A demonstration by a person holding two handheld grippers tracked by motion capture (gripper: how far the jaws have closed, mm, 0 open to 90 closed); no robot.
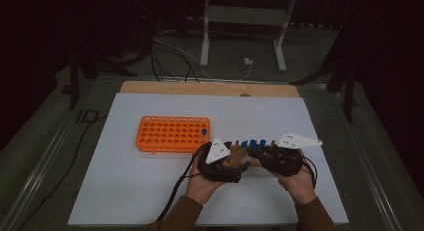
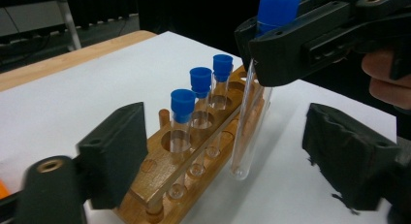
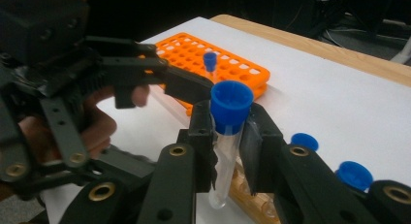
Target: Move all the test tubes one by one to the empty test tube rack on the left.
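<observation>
- I am gripping a blue-capped test tube [image 3: 225, 136] in my right gripper [image 3: 228, 151], the jaws pinched tight on the glass just below its cap.
- In the left gripper view, that tube [image 2: 245, 132] is hanging upright beside the wooden rack [image 2: 194, 151], its rounded bottom down near the white sheet [image 2: 72, 103]; I cannot tell whether it is touching the sheet.
- My left gripper [image 2: 228, 156] is standing with its jaws apart, one on each side of the tube's lower part and the near end of the rack, and neither pad is pressing on anything.
- Three more blue-capped tubes [image 2: 201, 95] are sitting in a row in the rack's holes, caps up.
- From the high view, I am holding both grippers close together over the near middle of the table [image 1: 210, 88], left gripper [image 1: 222, 161] and right gripper [image 1: 272, 156] meeting at the rack [image 1: 240, 156].
- An orange tube tray [image 1: 172, 134] is lying on the sheet to the left of my hands, well apart from the rack.
- One blue-capped tube [image 3: 210, 64] is standing in that tray [image 3: 232, 64] near its right end.
- My left hand [image 1: 202, 183] and right hand [image 1: 300, 183] are wrapping the gripper bodies from below, cables trailing off toward me.
</observation>
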